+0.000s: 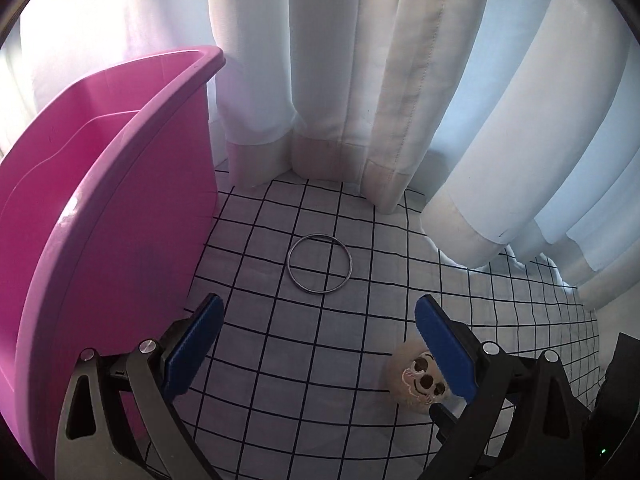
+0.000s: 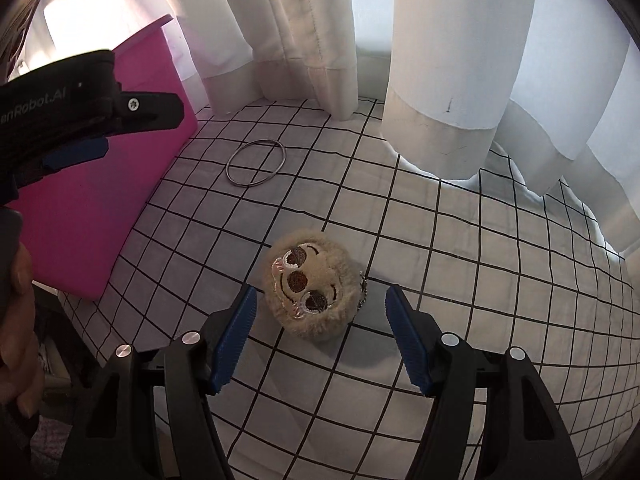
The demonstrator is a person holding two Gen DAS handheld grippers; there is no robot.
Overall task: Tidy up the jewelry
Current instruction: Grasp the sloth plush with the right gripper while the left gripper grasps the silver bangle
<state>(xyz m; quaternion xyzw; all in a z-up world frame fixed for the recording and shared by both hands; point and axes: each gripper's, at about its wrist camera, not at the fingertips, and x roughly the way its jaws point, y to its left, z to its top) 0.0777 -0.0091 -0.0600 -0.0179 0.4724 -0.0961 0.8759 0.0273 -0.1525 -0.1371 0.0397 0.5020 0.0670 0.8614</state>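
A thin silver bangle lies flat on the white checked cloth, just beyond my open, empty left gripper; it also shows in the right wrist view. A furry beige plush keychain with a stitched face lies between the open, empty jaws of my right gripper, its small chain on the right side. The same plush shows in the left wrist view, partly behind the right finger. A pink plastic bin stands at the left. The left gripper's body shows in the right wrist view, beside the bin.
White curtains hang down onto the far edge of the checked cloth. The pink bin stands close on the left. A hand holds the left gripper at the left edge.
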